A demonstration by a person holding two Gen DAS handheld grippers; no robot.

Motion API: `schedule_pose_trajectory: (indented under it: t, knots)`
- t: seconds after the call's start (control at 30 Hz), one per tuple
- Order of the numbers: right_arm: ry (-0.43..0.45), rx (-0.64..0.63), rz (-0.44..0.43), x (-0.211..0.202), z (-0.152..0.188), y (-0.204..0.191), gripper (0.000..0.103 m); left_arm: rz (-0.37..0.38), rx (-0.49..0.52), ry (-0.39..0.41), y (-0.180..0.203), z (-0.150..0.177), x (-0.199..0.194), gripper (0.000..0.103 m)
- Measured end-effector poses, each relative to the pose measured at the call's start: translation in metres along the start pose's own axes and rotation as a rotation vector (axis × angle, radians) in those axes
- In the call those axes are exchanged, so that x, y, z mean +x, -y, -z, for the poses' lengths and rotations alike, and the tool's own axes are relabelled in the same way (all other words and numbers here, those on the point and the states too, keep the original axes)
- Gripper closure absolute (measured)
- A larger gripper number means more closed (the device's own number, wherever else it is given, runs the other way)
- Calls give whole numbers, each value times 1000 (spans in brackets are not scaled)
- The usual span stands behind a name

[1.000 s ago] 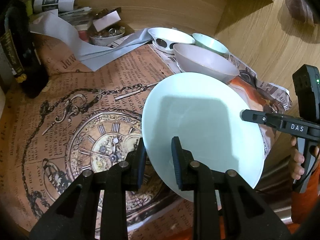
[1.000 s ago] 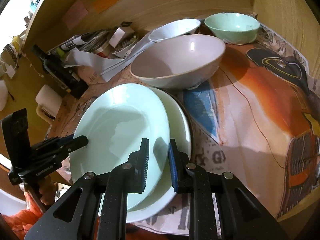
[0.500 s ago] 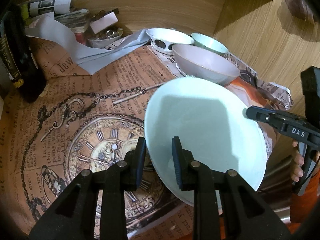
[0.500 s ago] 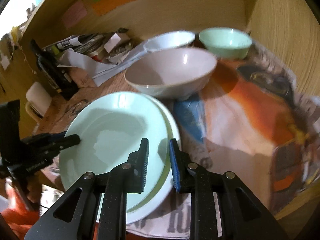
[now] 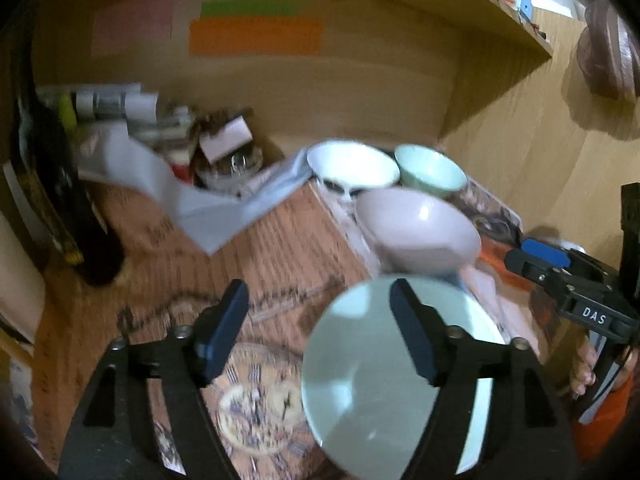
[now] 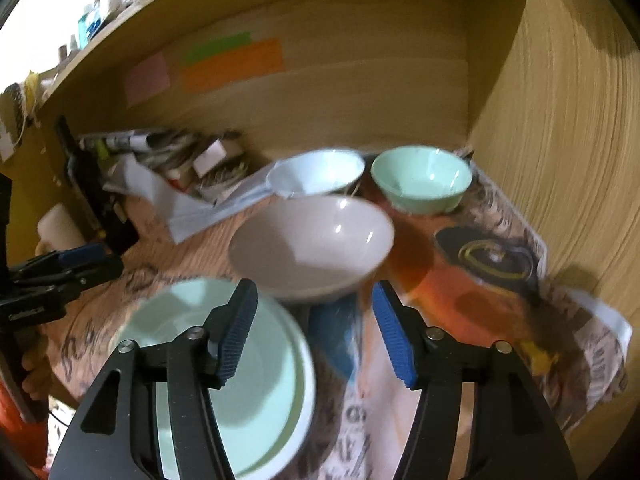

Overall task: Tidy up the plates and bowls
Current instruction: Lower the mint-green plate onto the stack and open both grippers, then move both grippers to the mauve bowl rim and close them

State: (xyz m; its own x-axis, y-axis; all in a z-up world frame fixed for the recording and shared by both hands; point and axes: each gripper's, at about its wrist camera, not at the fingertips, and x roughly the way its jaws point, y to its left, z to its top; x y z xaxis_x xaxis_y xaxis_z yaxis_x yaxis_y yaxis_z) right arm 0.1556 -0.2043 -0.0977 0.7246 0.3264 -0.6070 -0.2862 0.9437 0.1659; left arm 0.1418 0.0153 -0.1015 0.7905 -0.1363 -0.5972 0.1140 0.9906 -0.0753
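A pale green plate (image 5: 360, 384) (image 6: 248, 376) lies on a white plate (image 6: 306, 376) near the table's front edge. My left gripper (image 5: 318, 320) hovers above the green plate's left rim, jaws opening, and neither pad touches it. My right gripper (image 6: 316, 320) hangs over the stack's right rim, jaws also opening, with nothing gripped. Behind the plates stands a big pinkish-grey bowl (image 5: 416, 232) (image 6: 312, 248). A white bowl (image 5: 352, 168) (image 6: 320, 172) and a mint bowl (image 5: 430, 172) (image 6: 420, 184) stand further back. Each gripper shows in the other's view: right gripper (image 5: 560, 276), left gripper (image 6: 60, 272).
A dark bottle (image 5: 68, 200) stands at the left. Papers, a small dish of clutter (image 5: 232, 160) and a grey sheet (image 5: 200, 208) fill the back left. A wooden wall (image 6: 560, 120) closes the right side and a shelf (image 5: 500, 12) runs overhead. Printed paper covers the table (image 5: 280, 248).
Both grippers were shut on the green plate's rim. Now both stand open and higher, and the plate rests on the white plate. The view has tilted up toward the back wall.
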Motion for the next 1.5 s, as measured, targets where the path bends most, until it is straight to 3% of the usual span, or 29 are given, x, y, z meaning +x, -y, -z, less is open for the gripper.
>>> schedule_pose_trajectory:
  t: [0.07, 0.27, 0.8, 0.87, 0.93, 1.0, 1.17, 1.37, 1.43, 1.5]
  knots:
    - [20, 7, 9, 2, -8, 5, 47, -14, 14, 10, 4, -10, 5, 19]
    - [17, 30, 22, 18, -27, 25, 47, -18, 43, -8, 12, -32, 27, 19]
    - [-150, 75, -7, 87, -37, 65, 47, 53, 38, -190, 23, -55, 126, 19]
    - [-163, 73, -10, 92, -36, 65, 48, 66, 36, -223, 23, -55, 137, 23]
    - [-179, 71, -13, 97, -34, 65, 55, 81, 38, -254, 24, -55, 146, 35]
    - [-203, 81, -27, 102, -32, 65, 69, 103, 37, -285, 24, -54, 153, 40]
    - [-258, 110, -90, 114, -27, 64, 80, 155, 32, -344, 27, -51, 163, 64]
    - [-246, 92, -76, 115, -24, 61, 83, 195, 28, -375, 30, -49, 167, 74]
    - [-240, 92, -67, 115, -24, 60, 83, 197, 51, -371, 36, -49, 166, 83]
    - [-237, 85, -56, 116, -25, 59, 84, 173, 77, -365, 43, -50, 170, 83]
